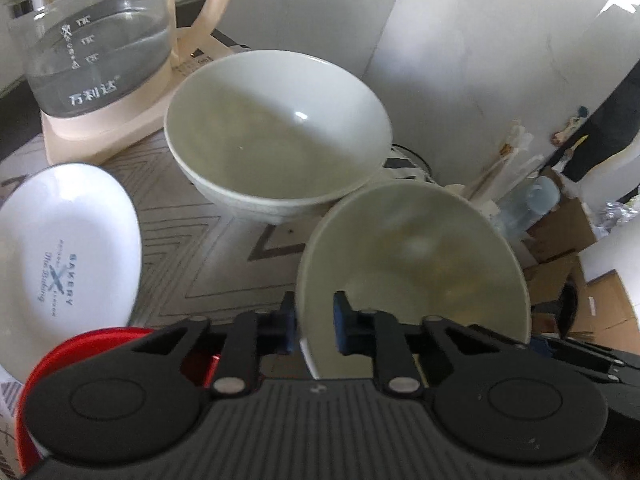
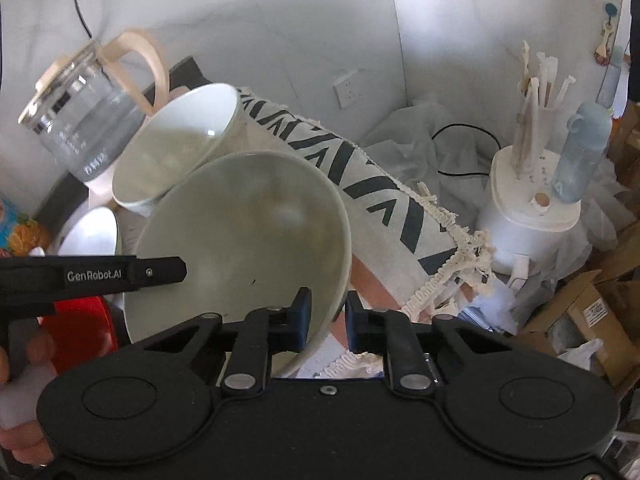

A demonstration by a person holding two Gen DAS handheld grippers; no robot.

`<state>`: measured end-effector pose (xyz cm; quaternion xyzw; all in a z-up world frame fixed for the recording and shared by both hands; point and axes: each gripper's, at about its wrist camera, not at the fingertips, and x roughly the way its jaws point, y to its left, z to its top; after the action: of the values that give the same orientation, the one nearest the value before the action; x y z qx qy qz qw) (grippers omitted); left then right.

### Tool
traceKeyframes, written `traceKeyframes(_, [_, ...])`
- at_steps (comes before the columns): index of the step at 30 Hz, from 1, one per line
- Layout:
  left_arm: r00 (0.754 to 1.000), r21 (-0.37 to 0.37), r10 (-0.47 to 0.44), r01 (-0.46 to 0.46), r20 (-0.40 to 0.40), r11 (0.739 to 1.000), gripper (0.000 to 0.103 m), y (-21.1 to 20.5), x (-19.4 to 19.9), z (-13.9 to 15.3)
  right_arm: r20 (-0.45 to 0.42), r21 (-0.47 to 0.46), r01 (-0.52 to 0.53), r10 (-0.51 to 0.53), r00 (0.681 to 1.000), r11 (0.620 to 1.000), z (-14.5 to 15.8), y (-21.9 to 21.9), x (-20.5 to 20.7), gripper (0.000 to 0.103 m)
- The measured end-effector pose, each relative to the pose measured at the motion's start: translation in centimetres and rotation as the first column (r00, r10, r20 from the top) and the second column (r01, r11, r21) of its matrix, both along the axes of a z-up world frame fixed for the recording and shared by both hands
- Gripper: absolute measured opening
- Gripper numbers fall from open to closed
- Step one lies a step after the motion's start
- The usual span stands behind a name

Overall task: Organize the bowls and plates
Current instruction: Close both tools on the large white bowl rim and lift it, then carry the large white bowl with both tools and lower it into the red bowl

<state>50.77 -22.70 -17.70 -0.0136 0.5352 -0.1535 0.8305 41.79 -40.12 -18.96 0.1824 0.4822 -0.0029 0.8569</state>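
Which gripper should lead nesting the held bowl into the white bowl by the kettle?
Left, probably. Both grippers straddle the held bowl's rim, but the white bowl sits straight ahead of the left gripper; from the right gripper it lies beyond the held bowl.

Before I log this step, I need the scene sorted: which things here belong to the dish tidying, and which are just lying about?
Job:
held bowl, rim pinched by both the left gripper and right gripper
second bowl
oval dish
red plate

Lying about:
glass kettle
patterned cloth
white appliance
blue bottle
boxes
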Motion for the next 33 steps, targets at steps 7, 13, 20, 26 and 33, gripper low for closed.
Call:
traceKeyframes(7, [1.000,-0.027,0.003,-0.002,0.009,1.000,0.009,0.1,0.0,0.6,0.027,-0.018,0.003,-0.002,1.000,1.000,1.3,-0.1,-0.3,0.018])
traceKeyframes(13, [0.999,-0.049,0.026,-0.024,0.043,0.999,0.009,0.6,-0.6,2.2,0.061,-0.022,-0.017,0.018,0.998,1.000,2.7,-0.1,-0.6,0.018])
traceKeyframes(20, [0.995,-0.057,0.059,-0.054,0.083,0.997,0.009,1.4,-1.8,4.3,0.102,-0.025,-0.056,0.059,0.993,0.998,4.6,0.3,-1.0,0.018])
traceKeyframes(26, [0.988,-0.071,0.101,-0.093,0.117,0.993,0.009,2.6,-2.9,6.2,0.136,-0.030,-0.100,0.103,0.985,0.995,6.2,0.8,-1.4,0.018])
traceKeyframes(33, [0.978,-0.069,0.143,-0.133,0.154,0.989,0.009,3.4,-4.5,8.0,0.176,-0.046,-0.160,0.165,0.970,0.986,7.8,1.6,-1.9,0.018])
